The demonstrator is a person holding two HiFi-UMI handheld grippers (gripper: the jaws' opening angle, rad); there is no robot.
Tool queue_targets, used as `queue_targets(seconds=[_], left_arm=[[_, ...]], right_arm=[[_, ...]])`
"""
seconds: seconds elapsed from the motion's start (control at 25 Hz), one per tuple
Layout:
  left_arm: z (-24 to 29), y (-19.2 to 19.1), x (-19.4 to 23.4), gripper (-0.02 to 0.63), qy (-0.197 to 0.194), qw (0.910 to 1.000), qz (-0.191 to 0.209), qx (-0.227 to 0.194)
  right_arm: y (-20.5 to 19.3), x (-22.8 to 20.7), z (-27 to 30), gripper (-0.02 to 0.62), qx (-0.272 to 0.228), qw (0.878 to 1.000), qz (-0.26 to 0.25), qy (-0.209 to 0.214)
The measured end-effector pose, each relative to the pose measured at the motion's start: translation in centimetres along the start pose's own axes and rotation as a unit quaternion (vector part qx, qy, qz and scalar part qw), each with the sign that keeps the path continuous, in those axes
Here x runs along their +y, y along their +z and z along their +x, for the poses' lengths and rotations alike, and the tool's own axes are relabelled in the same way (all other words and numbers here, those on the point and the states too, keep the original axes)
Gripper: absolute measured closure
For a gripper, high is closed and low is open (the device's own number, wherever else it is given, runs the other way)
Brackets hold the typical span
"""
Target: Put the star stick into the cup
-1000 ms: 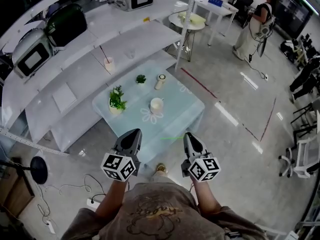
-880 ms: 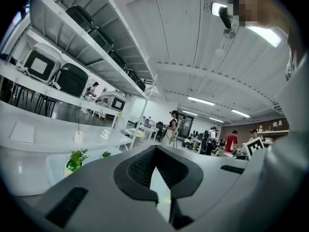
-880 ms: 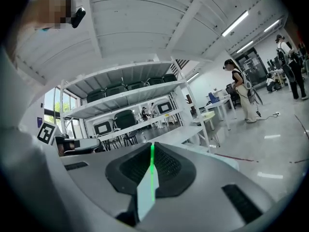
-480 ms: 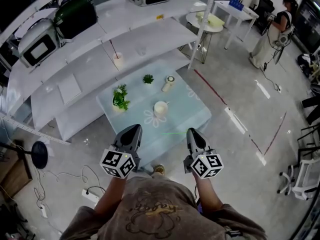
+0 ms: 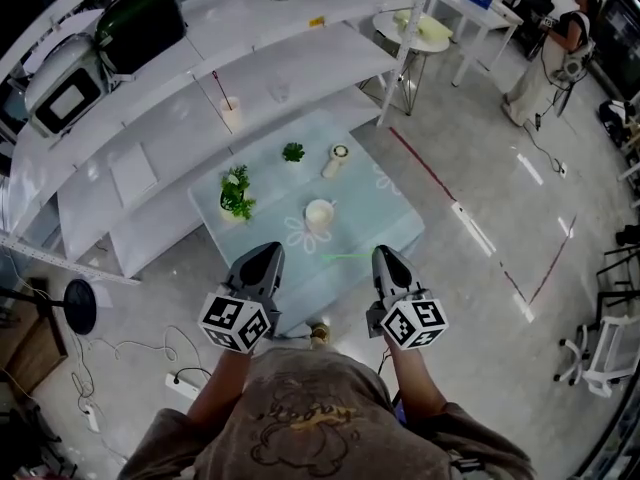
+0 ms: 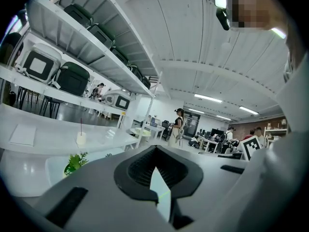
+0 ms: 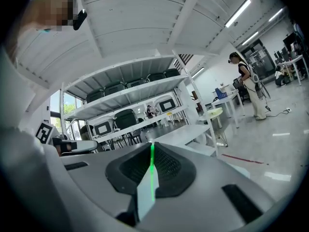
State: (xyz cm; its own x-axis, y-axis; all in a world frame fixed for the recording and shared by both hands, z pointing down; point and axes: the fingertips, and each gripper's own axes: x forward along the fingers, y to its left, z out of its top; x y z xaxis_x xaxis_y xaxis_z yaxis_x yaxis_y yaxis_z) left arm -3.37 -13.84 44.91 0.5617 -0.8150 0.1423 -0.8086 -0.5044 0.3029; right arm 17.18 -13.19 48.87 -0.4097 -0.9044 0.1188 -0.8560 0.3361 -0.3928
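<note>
A thin green star stick [image 5: 345, 257] lies level over the near edge of the light-blue low table [image 5: 385, 218]. My right gripper [image 5: 382, 253] is shut on its right end. In the right gripper view the stick [image 7: 152, 170] runs as a green line between the closed jaws of the right gripper [image 7: 151, 151]. Its star end cannot be made out. The white cup [image 5: 316, 214] stands upright mid-table, beyond the stick's free end. My left gripper [image 5: 262, 252] hovers at the table's near left edge, and in its own view the left gripper [image 6: 155, 170] is shut on nothing.
On the table stand a leafy plant [image 5: 236, 193], a small plant [image 5: 292, 152] and a pale bottle [image 5: 338, 160]. White shelving [image 5: 150, 118] with a cup holding a red stick [image 5: 228, 111] runs behind. A power strip [image 5: 185, 378] lies on the floor. A person [image 5: 560, 48] stands far right.
The head view has swung, so the table now sits slightly nearer to both grippers. The right gripper still holds the green stick, and the left stays shut.
</note>
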Motion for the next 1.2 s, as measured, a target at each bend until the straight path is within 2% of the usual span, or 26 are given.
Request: queue_targets(seconds=[0.68, 0.92, 1.2], left_arm=[[4.1, -0.3, 4.0, 0.584, -0.013, 0.9995, -0.017, 0.022], [5.0, -0.4, 5.5, 0.584, -0.023, 0.9990, -0.022, 0.033], [5.4, -0.4, 6.9, 0.584, -0.030, 0.9985, -0.016, 0.044]], right_arm=[[3.1, -2.1, 9.2, 0.577, -0.028, 0.999, -0.033, -0.011], [1.1, -3.5, 11.9, 0.577, -0.016, 0.999, -0.019, -0.033], [-3.2, -5.5, 14.6, 0.577, 0.013, 0.998, 0.014, -0.058]])
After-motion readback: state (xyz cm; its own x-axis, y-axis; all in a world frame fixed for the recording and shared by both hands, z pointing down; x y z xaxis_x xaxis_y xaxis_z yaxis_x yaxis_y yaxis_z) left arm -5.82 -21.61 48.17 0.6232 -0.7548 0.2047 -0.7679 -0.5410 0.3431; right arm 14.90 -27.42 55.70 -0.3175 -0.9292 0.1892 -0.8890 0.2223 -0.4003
